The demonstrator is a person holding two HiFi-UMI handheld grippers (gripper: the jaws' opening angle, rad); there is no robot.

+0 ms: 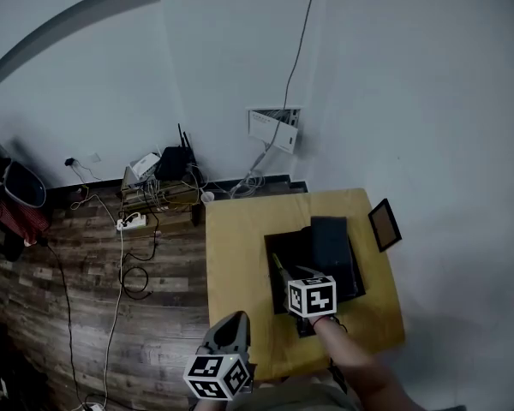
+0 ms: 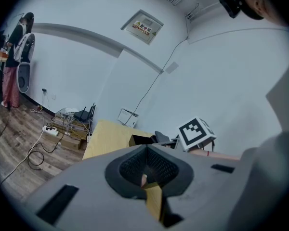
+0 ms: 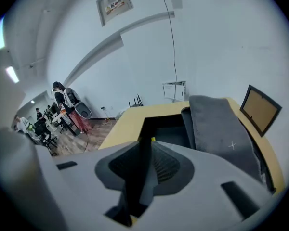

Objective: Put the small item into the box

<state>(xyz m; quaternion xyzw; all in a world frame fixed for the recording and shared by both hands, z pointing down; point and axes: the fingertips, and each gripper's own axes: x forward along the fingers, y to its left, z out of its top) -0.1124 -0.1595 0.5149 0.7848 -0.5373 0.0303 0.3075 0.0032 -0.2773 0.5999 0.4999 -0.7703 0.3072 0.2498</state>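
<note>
Right gripper (image 3: 143, 150) clenched on slim dark item (image 3: 137, 177), held over open box (image 3: 161, 121). Left gripper (image 2: 145, 174) closed, empty, held aside. Placing step, by my read: you'd lower it inside, then release

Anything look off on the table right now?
Grey slab covers the right half of the black box, overhanging its far edge. Small frame perches at the right edge of the table.

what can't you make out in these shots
- box inside: head view, right gripper covers part, rest too dark
- yellow item: right gripper view, only a speck shows past the jaw tips
- wall sign print: both gripper views, too small
</note>
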